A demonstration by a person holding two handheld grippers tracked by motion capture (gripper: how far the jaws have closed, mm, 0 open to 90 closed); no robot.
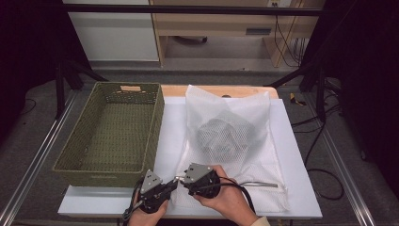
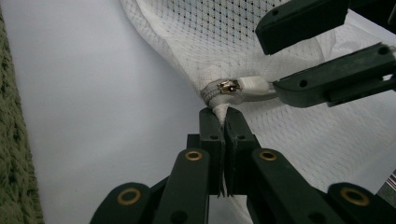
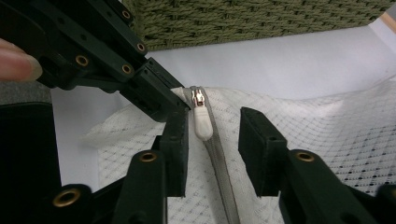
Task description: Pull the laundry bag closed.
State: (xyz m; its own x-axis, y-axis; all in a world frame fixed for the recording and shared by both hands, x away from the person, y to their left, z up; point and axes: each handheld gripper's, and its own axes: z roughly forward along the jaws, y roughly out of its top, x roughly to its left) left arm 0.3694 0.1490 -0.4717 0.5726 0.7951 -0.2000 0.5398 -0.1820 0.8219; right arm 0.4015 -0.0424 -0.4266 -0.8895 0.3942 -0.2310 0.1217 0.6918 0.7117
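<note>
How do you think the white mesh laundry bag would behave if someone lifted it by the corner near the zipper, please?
The mesh laundry bag would probably go floppy: its thin netting lies wrinkled on the table. The bundle inside would likely slide and sag to the low end. The corner pinched by the left tool is already bunched, so it may stretch rather than lift evenly.

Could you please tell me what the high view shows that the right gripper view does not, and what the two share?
High view: the grey bundle inside the white mesh laundry bag, and the person's hands. Right gripper view: the white zipper pull between the right gripper's open fingers, not yet pinched. Both: the green woven basket, the left gripper shut on the bag's corner.
</note>
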